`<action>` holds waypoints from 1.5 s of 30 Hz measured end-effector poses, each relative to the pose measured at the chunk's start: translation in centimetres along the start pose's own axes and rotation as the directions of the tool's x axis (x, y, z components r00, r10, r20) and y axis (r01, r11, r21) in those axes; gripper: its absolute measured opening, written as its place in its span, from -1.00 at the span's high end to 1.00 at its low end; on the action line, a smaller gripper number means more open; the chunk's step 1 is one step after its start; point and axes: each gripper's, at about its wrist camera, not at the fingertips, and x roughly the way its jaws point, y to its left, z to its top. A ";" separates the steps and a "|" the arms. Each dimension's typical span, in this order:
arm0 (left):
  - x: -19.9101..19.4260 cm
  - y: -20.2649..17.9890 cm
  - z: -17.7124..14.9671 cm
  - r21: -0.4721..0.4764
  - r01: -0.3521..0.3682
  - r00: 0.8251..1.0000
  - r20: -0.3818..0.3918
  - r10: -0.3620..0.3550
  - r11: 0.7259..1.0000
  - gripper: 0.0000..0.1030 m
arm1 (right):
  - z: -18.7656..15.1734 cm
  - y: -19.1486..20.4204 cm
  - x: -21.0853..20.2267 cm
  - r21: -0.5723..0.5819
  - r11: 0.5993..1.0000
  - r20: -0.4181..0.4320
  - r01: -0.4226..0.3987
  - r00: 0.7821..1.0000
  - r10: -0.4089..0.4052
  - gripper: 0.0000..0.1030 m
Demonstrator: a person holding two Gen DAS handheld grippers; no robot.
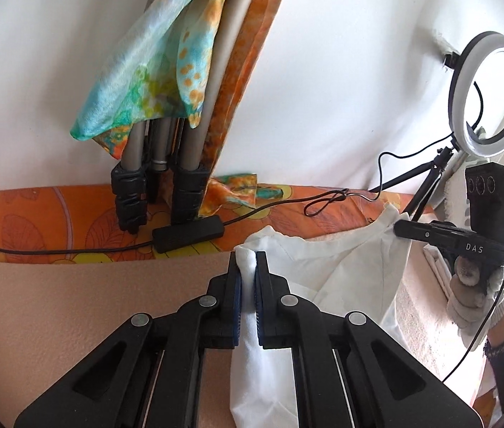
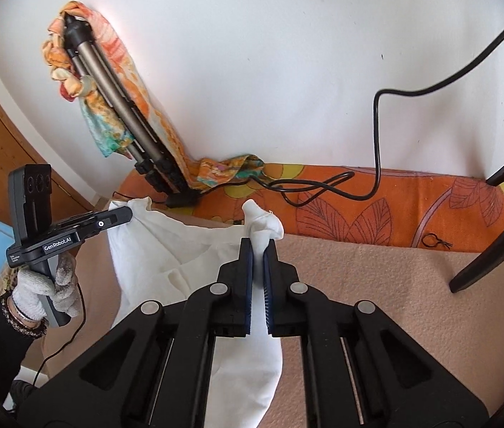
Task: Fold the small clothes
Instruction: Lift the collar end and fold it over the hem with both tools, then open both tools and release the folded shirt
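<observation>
Both grippers are clamping corners of the white cotton garment point(image 1: 341, 271): left gripper point(image 1: 246, 267) fingers pinching one bunched corner, right gripper point(image 2: 258, 260) fingers the other. Cloth is hanging stretched between them, centre frame, above the beige padded bench point(image 2: 376, 278).

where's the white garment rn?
The white garment hangs stretched between the two hand-held grippers, the left hand-held gripper and right hand-held gripper each pinching a bunched corner, above the beige surface and before the orange floral cloth.

One white garment point(image 1: 341, 271), two grippers (both clamped).
</observation>
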 end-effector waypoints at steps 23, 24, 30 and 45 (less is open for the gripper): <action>-15.6 -10.3 -15.6 0.175 -0.011 0.999 0.035 0.005 0.985 0.91 | -16.2 11.0 -14.0 -0.085 0.996 0.021 0.004 1.000 -0.002 0.89; -15.7 -10.5 -16.8 0.183 -0.009 1.000 0.019 0.005 0.983 0.91 | -17.4 11.2 -14.1 -0.081 0.997 0.016 0.006 1.000 -0.005 0.89; -15.6 -11.1 -21.6 0.217 -0.030 0.999 -0.026 0.036 0.976 0.91 | -23.3 11.5 -14.0 -0.090 0.995 -0.006 0.031 0.999 -0.032 0.89; -19.2 -12.0 -27.1 0.307 -0.031 0.994 -0.086 0.060 0.951 0.31 | -29.9 13.3 -17.5 -0.205 0.966 -0.015 0.160 0.986 -0.167 0.81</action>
